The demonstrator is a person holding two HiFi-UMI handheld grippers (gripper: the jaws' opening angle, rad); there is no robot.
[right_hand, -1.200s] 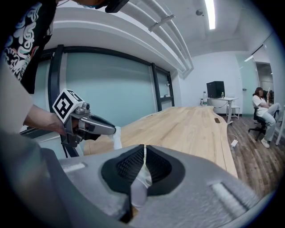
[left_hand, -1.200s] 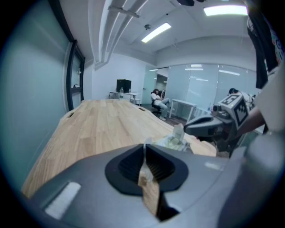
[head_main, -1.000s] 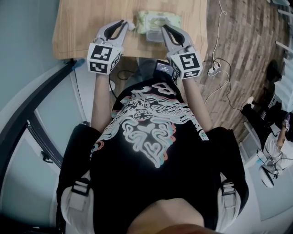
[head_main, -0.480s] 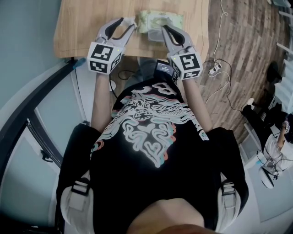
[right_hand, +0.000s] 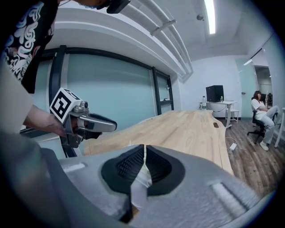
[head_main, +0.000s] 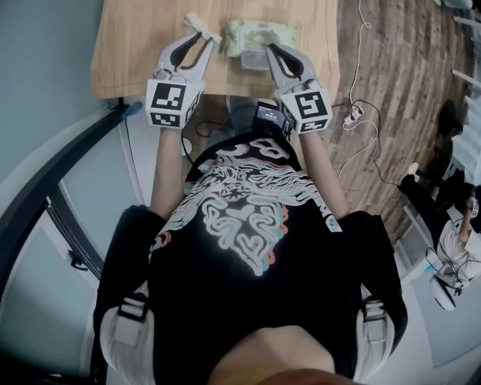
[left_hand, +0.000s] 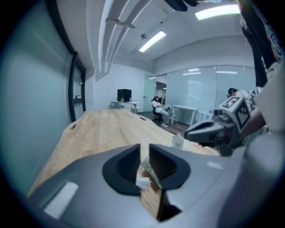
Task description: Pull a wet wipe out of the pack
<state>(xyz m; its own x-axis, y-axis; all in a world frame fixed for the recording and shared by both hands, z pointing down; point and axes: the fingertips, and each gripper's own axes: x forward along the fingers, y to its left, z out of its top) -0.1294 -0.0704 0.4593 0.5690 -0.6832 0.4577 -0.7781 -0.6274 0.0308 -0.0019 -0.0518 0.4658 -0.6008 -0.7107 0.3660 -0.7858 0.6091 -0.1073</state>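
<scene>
The green wet wipe pack lies on the wooden table, its lid open toward me. My right gripper sits at the pack's near edge, shut on a white part of the pack. My left gripper hovers left of the pack with its jaws closing. A gap still shows between the pads. A white wet wipe hangs at its tips, and a small white bit clings to the left pad. The pack shows through that gap.
The table's near edge runs just under both grippers. Cables and a power strip lie on the wood floor to the right. A glass wall stands left of the table. A seated person is far off at the room's end.
The left gripper's jaws opened wide, then narrowed again, and the gripper lifted away from the pack. The white wipe now shows at its tips. The right gripper held still.
</scene>
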